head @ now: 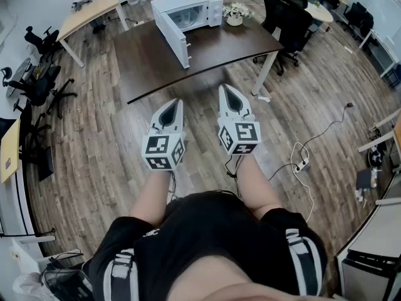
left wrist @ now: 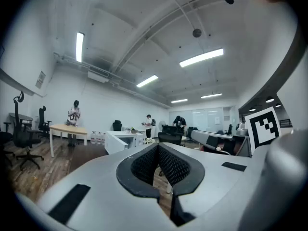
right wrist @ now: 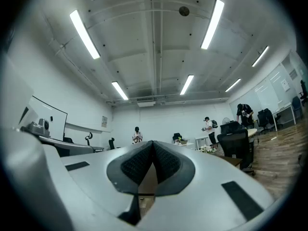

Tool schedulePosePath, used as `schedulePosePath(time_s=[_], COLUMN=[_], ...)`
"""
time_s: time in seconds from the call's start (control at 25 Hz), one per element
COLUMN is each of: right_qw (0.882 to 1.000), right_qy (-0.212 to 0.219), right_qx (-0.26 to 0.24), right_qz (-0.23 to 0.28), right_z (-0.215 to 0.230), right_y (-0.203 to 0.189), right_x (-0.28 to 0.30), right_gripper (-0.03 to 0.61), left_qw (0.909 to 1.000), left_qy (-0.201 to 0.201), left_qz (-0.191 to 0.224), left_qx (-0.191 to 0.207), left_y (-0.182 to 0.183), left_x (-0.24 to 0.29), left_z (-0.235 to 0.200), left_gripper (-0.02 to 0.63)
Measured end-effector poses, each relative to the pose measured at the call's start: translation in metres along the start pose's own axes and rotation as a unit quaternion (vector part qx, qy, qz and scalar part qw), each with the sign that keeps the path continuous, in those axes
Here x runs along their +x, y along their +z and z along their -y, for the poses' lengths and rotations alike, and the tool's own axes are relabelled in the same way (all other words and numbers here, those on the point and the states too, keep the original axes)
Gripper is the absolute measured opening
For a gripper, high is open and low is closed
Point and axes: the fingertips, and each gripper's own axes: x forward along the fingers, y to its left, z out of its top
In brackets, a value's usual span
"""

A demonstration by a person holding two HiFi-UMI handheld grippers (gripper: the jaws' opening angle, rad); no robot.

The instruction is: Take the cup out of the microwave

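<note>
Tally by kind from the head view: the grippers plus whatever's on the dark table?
Grippers: 2 (left gripper, right gripper)
Microwave: 1
Potted flowers: 1
Total: 4

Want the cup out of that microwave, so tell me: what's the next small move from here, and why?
Probably step toward the table and bring the right gripper up to the microwave. Its door already stands open, but the right gripper and the left gripper are both shut and empty over the floor, well short of the table, and the cup cannot be made out from here.
</note>
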Motion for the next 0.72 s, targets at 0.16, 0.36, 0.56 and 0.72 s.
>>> schedulePosePath(time_s=[0.16, 0.36, 0.56, 0.72], right_qw=[1.0, 1.0, 1.0, 1.0], right_qy=[-0.006, -0.006, -0.002, -0.002], right_qx=[0.004, 0.008, 0.006, 0.004], right_qz=[0.007, 0.009, 0.004, -0.004], right_z=[0.01, 0.025, 0.044, 0.062], right_y=[0.006, 0.008, 0.003, -0.002], right_x=[-0.005, -0.012, -0.022, -0.03], right_gripper=[0.0, 0.0, 0.0, 0.0], left_qw=[1.0, 1.0, 0.9999, 1.0], left_qy=[0.003, 0.003, 0.007, 0.005], left_qz=[0.004, 0.003, 0.005, 0.004], left_qx=[0.004, 0.008, 0.008, 0.005], left_y=[0.004, 0.004, -0.003, -0.011], left_x=[0.001, 0.009, 0.018, 0.026], left_z=[0.01, 0.026, 0.045, 0.063], left_gripper=[0.002, 0.002, 0.002, 0.002])
